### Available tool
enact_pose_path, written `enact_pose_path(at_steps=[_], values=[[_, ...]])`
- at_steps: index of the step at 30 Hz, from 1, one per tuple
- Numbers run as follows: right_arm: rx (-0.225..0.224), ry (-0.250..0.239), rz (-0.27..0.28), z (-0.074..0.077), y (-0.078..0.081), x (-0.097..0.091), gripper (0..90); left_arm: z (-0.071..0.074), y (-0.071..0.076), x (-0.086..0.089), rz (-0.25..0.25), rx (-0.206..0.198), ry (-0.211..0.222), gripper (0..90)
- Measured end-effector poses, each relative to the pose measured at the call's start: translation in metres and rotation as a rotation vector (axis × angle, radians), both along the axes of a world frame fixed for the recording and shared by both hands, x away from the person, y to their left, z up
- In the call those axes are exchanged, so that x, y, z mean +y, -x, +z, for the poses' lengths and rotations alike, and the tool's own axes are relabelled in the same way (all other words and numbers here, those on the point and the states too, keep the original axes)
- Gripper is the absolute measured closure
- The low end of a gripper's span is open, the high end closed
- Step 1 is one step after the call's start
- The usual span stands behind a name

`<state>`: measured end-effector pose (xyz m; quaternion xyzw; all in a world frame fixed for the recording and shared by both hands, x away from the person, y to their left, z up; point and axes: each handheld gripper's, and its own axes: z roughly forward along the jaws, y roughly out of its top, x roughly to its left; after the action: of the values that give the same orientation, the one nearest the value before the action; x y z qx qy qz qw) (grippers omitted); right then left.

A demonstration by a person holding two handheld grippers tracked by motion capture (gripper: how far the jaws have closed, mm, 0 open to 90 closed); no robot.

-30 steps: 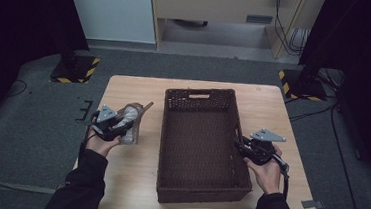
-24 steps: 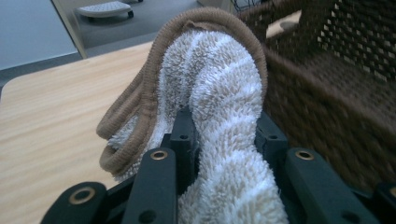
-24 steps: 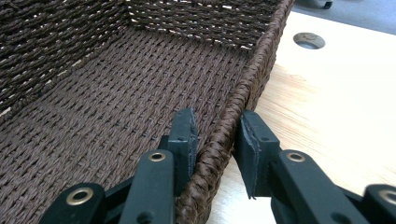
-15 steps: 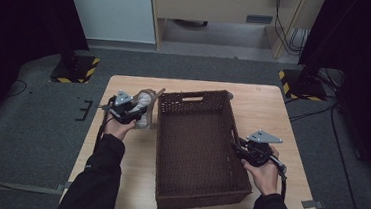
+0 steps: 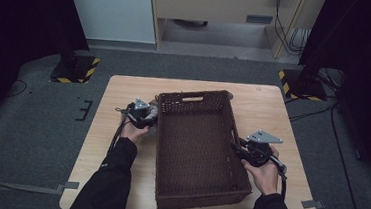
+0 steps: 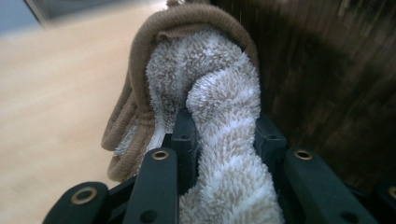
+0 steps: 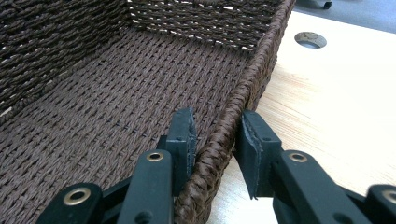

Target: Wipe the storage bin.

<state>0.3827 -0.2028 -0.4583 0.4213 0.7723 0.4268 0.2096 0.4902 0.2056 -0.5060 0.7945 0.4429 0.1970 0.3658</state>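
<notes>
A dark brown woven basket (image 5: 195,150) lies slightly askew in the middle of the wooden table (image 5: 268,111). My left gripper (image 5: 147,113) sits just off the basket's far left corner, shut on a fluffy white cloth with brown edging (image 5: 152,111). In the left gripper view the cloth (image 6: 219,107) bulges up between the jaws of that gripper (image 6: 224,128), with the basket wall (image 6: 327,70) close on the right. My right gripper (image 5: 240,150) is clamped on the basket's right rim. In the right gripper view the rim (image 7: 219,140) runs between the pads of that gripper (image 7: 215,128).
A round hole (image 7: 310,39) is cut in the tabletop beyond the basket's far right corner. Bare wood lies left of the cloth (image 6: 56,93) and right of the basket (image 7: 336,107). Grey floor surrounds the table.
My left gripper carried the cloth away from me and rightward, then sank beside the basket's far left corner. The basket has turned a little, its far end swinging left. The right gripper stayed on the rim.
</notes>
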Motion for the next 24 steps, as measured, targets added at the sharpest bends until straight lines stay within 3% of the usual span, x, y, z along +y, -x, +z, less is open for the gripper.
enact_pose_path(at_steps=[2,4,9,13,15,18,21,24], values=[[0.0,0.001,0.0,0.0,0.0,0.0,67.7,-0.003,0.0,0.001,0.007,0.007,0.02,66.5],[-0.001,0.001,0.001,0.0,0.0,0.0,67.6,0.003,0.001,0.005,0.013,0.007,0.047,66.5],[-0.002,0.005,0.002,0.0,0.0,0.0,67.7,0.034,0.007,0.019,0.024,-0.091,0.13,66.5],[-0.001,0.006,0.0,0.0,0.0,0.001,67.6,0.063,0.009,0.021,0.003,-0.172,0.183,66.3],[-0.001,0.006,0.001,0.0,0.0,0.001,67.6,0.07,0.006,0.016,-0.019,-0.179,0.175,66.2],[-0.001,0.007,0.0,0.0,0.0,0.001,67.6,0.066,0.001,0.008,-0.028,-0.165,0.128,66.0],[0.001,0.005,-0.001,0.0,0.0,0.001,66.5,0.058,-0.004,0.009,-0.008,-0.166,0.18,66.1],[0.001,0.009,-0.001,0.0,0.001,0.001,66.5,0.052,-0.008,0.011,0.003,-0.144,0.137,66.1]])
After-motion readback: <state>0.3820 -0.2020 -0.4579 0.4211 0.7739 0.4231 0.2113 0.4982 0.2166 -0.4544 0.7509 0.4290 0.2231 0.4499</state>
